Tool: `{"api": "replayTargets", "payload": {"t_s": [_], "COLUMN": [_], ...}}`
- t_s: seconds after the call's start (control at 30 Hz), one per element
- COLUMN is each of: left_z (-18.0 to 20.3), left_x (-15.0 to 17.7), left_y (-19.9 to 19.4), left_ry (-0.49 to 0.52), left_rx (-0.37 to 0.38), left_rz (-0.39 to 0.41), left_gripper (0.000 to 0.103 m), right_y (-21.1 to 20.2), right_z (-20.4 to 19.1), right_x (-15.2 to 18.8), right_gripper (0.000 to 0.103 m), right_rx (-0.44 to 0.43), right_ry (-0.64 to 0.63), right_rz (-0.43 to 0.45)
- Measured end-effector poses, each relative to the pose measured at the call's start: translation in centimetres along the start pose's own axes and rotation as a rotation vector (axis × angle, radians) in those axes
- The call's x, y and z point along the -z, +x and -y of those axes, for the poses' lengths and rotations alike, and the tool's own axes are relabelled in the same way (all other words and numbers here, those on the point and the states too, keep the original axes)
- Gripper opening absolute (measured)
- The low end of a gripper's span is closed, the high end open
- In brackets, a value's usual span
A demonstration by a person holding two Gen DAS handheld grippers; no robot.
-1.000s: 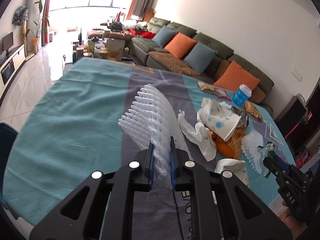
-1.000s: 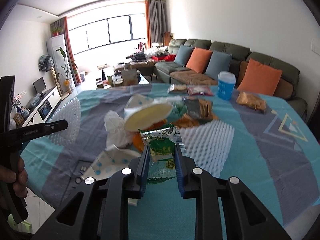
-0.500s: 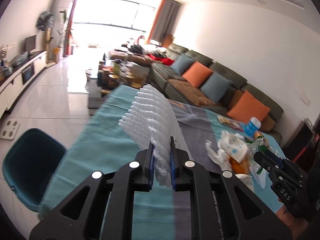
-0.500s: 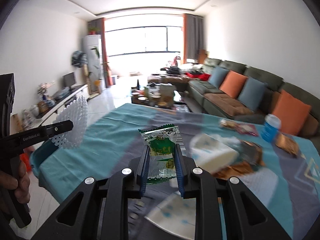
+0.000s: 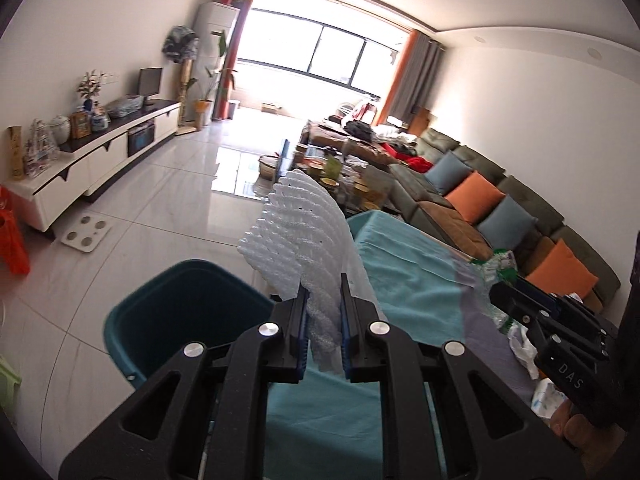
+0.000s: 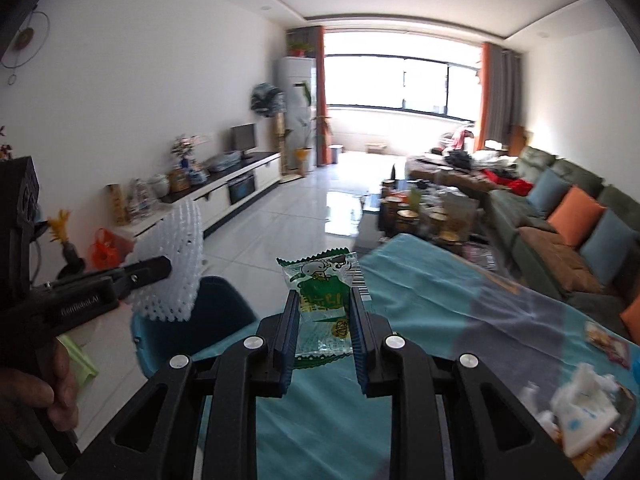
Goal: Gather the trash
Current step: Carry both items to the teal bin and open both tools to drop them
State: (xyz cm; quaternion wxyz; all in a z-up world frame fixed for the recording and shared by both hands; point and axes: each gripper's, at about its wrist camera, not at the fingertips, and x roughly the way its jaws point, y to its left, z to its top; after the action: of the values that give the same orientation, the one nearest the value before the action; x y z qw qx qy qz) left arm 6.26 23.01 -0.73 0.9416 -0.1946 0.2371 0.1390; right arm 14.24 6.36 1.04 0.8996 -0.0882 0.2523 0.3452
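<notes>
Looking from largest to smallest, we see the teal-clothed table (image 6: 420, 292), then the dark teal bin (image 5: 180, 312) on the floor beside its edge. Our left gripper (image 5: 323, 316) pinches a white foam net (image 5: 300, 236) above the bin; our right gripper (image 6: 323, 320) clamps a green snack wrapper (image 6: 322, 292) over the table.

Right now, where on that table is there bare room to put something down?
The near teal stretch of the tablecloth, between the bin at its corner and the grey stripe, lies bare. The far right end is crowded: a white bag and wrappers. Both grippers are full: left on foam net, right on snack packet.
</notes>
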Motion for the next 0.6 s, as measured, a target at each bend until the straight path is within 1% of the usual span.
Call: {"api": "replayTargets", "payload": {"t_s": [0.1,0.17,0.23,0.27,0.4,0.53,0.6], "left_z": [-2.9,-4.7,-6.5,-7.4,-9.9,-12.0,-12.6], "left_x": [-0.1,0.2,0.7,1.0,2.7,4.0,4.4], "left_y": [-0.5,-0.5,-0.4,-0.2,1.0,3.0,4.1], "left_ry": [-0.027,-0.042,-0.054,-0.057,-0.083,-0.102,-0.118], "left_rx": [-0.039,-0.07,-0.094,-0.119,-0.167,-0.207,-0.211], "left_rz": [-0.008,-0.025,-0.044,-0.056,-0.105,-0.158,-0.175], "left_gripper": [0.013,0.013,0.013,0.013,0.013,0.013,0.013], "right_y": [2.8,4.7,6.4,7.7,11.3,13.9,15.7], "right_z": [-2.0,-3.0,-3.8,-4.5,-6.3,-7.8,-8.5], "right_x": [-1.0,-1.4,-1.5,-1.6,-1.9,-1.7,-1.2], "right_gripper": [0.022,0.022,0.022,0.022,0.022,0.022,0.022], "right_rx": [-0.081,-0.146,-0.186,-0.216,-0.266,-0.286,-0.286], "right_ry": [-0.01,0.005,0.015,0.018,0.015,0.012,0.009], "right_rz": [-0.034,-0.068,-0.1,-0.129,-0.206,-0.273,-0.314]}}
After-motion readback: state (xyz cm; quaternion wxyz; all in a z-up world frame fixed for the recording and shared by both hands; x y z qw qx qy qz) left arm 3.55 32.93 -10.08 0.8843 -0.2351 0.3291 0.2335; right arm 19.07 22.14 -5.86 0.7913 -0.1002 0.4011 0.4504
